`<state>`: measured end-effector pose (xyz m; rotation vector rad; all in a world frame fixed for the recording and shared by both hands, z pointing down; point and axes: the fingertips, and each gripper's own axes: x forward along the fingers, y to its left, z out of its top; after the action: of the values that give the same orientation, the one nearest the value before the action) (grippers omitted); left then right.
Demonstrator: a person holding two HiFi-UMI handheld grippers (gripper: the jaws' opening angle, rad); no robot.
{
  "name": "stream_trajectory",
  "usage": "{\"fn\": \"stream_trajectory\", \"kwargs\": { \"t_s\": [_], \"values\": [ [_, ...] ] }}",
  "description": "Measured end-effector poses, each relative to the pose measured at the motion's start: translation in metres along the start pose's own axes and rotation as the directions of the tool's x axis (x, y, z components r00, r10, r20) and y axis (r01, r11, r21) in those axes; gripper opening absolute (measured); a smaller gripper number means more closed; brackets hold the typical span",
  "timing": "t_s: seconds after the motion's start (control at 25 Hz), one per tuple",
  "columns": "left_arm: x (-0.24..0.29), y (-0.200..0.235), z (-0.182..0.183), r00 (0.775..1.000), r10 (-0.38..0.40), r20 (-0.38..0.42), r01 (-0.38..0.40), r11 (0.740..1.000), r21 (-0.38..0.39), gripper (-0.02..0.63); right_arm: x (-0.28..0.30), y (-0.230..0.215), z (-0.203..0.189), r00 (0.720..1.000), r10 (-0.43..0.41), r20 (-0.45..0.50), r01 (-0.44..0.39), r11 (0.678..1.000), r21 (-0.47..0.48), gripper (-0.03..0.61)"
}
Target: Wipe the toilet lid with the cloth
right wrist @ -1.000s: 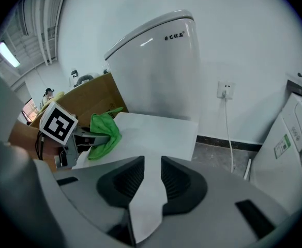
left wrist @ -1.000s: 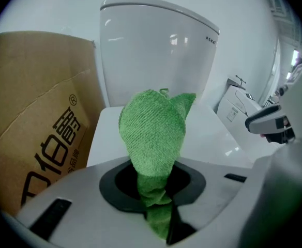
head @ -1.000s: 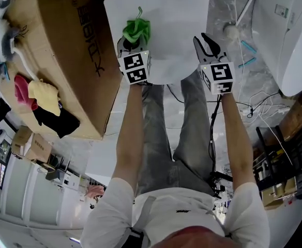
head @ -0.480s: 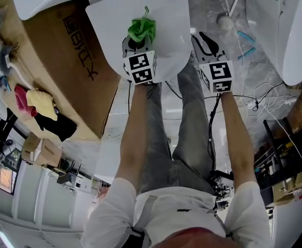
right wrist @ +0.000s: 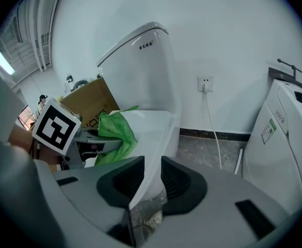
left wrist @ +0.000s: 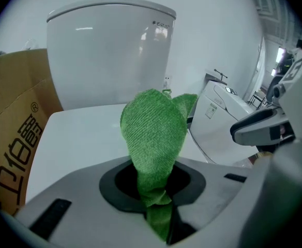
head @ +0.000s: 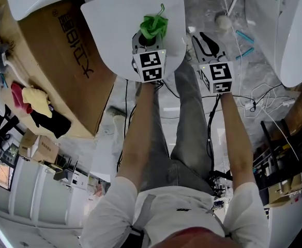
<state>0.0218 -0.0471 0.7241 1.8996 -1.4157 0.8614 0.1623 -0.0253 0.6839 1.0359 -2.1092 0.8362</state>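
Note:
The white toilet lid (head: 115, 30) lies shut at the top of the head view, with the tank (left wrist: 109, 56) behind it. My left gripper (head: 150, 39) is over the lid's right part, shut on a bunched green cloth (head: 153, 25) that sticks up out of the jaws. In the left gripper view the cloth (left wrist: 153, 133) hangs just above the lid (left wrist: 73, 138); whether they touch is unclear. My right gripper (head: 207, 41) is beside the lid's right edge, over the floor, narrowly open and holding nothing. The right gripper view (right wrist: 150, 177) shows the lid's edge (right wrist: 153, 125) and the cloth (right wrist: 115, 133).
A large cardboard box (head: 63, 61) stands against the toilet's left side. A second white toilet (head: 290, 30) stands at the right. Cables (head: 259, 97) and a white brush (head: 223, 19) lie on the grey floor. Coloured rags (head: 32, 99) lie at the far left.
The left gripper has carried the green cloth rightwards across the lid. The right gripper has hardly moved.

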Motion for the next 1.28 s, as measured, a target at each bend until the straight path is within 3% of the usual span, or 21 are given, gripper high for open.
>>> {"fn": "stream_trajectory", "kwargs": {
  "t_s": [0.64,1.04,1.28],
  "values": [
    [0.009,-0.084,-0.009,0.994,-0.104,-0.027,0.106,0.99,0.094,0.087,-0.005,-0.003,-0.003,0.997,0.077,-0.028,-0.079,0.993,-0.085,0.112],
    [-0.01,-0.096,-0.037,0.984,-0.17,-0.061,0.176,0.977,0.118,0.087,-0.004,0.017,-0.021,0.991,0.104,-0.08,-0.112,0.988,-0.11,0.112],
    [-0.023,-0.082,-0.054,0.98,-0.193,-0.058,0.199,0.97,0.137,0.087,0.004,0.035,-0.028,0.991,0.099,-0.089,-0.109,0.987,-0.116,0.112]
  ]
}}
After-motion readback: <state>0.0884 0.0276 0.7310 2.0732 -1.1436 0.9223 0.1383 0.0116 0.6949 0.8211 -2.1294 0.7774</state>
